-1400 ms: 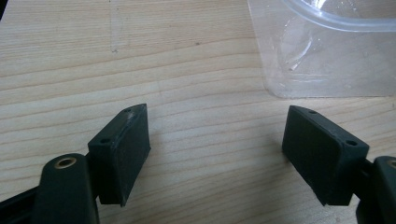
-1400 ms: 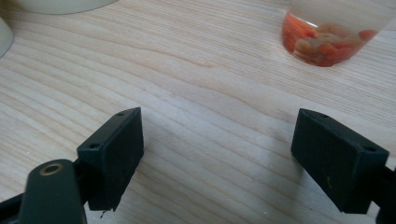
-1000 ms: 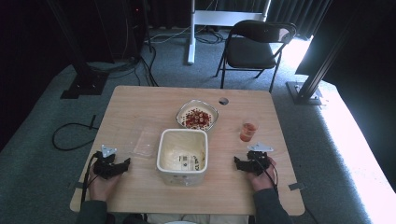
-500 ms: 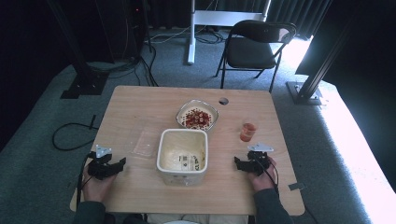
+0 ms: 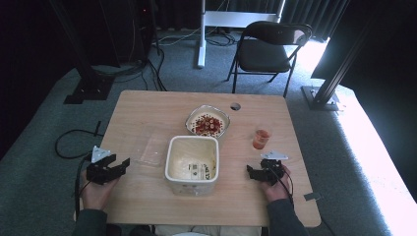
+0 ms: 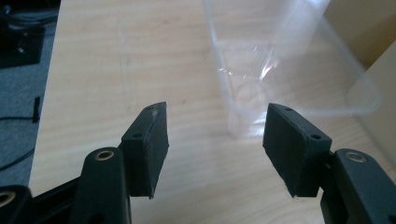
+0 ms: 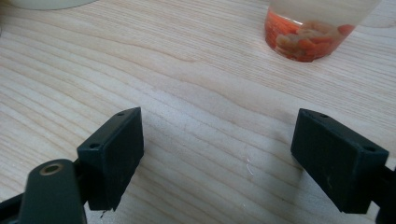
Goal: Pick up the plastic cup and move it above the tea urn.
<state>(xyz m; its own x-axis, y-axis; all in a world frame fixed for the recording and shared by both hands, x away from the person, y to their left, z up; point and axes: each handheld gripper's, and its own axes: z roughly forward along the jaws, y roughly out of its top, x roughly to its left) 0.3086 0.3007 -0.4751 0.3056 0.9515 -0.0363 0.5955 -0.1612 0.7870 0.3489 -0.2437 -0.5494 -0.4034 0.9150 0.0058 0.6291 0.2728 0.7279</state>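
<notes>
A cream square tub (image 5: 192,164) stands at the table's front middle, open at the top. Behind it is a clear bowl (image 5: 208,123) of red and white food. A small clear cup (image 5: 261,138) (image 7: 314,28) with orange-red contents stands to the right. A flat clear plastic lid (image 5: 151,151) (image 6: 289,60) lies left of the tub. My left gripper (image 5: 121,166) (image 6: 215,140) rests open near the table's left front, its jaws pointing at the lid. My right gripper (image 5: 251,173) (image 7: 217,154) sits open at the right front, nothing between its jaws, the cup just beyond it.
The wooden table (image 5: 147,113) has a small round hole (image 5: 235,106) near its back edge. A black folding chair (image 5: 270,49) and a white desk frame (image 5: 206,19) stand behind it. Cables (image 5: 74,137) lie on the grey carpet at the left.
My left gripper has drifted a little to the left and back toward the table's left front corner. The right gripper has stayed put.
</notes>
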